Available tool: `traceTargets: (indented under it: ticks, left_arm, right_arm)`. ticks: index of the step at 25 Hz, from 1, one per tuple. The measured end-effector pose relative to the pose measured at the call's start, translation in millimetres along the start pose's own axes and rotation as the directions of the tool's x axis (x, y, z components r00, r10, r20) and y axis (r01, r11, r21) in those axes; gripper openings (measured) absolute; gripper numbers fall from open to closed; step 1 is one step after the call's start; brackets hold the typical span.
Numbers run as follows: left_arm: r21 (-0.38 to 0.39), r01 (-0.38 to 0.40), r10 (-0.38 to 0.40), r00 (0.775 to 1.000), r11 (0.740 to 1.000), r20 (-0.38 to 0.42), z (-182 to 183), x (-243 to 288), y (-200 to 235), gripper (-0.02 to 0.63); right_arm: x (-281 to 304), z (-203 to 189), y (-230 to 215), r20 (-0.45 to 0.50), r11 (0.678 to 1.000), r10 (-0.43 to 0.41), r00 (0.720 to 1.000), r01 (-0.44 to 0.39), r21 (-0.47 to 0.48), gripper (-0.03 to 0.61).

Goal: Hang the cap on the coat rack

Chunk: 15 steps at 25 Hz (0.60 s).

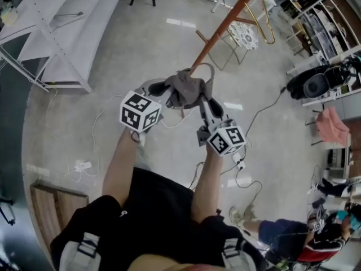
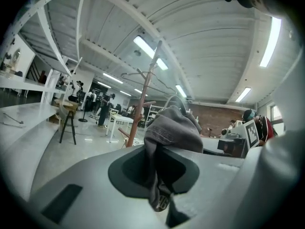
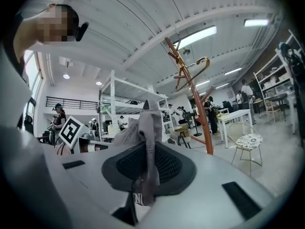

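We are holding the cap (image 1: 189,88) up between both grippers. The left gripper (image 1: 160,91) is pinching one fold of the grey fabric with its jaws nearly together, and the right gripper (image 1: 204,101) is pinching the opposite fold the same way. The coat rack (image 1: 224,26) is standing upright just ahead, slightly left of the cap from the left gripper and to its right from the right gripper. Its pegs are sitting above the cap. Neither gripper is looking clearly nearer.
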State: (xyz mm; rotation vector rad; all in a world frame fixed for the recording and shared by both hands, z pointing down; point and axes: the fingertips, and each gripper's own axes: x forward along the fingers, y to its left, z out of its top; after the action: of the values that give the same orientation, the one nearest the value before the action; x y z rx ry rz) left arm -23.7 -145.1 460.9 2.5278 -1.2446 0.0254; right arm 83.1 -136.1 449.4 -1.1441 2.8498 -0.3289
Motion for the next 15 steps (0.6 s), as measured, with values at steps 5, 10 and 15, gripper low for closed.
traceTargets:
  ticks: [5, 10, 15]
  left_arm:
    - [-0.033, 0.064, -0.065, 0.998, 0.997, -0.017, 9, 53, 45, 0.021]
    - [-0.039, 0.095, -0.096, 0.995, 0.995, -0.04, 21, 88, 82, 0.021]
    - [-0.054, 0.13, -0.133, 0.989, 0.99, -0.059, 22, 118, 94, 0.021]
  right_arm:
    - [50, 6, -46, -0.035, 0.995, -0.095, 0.995, 0.095, 0.001, 0.037]
    - [90, 9, -74, -0.045, 0.988, -0.154, 0.987, 0.155, 0.007, 0.04]
    - [103, 13, -102, -0.056, 0.979, -0.205, 0.977, 0.206, 0.006, 0.041]
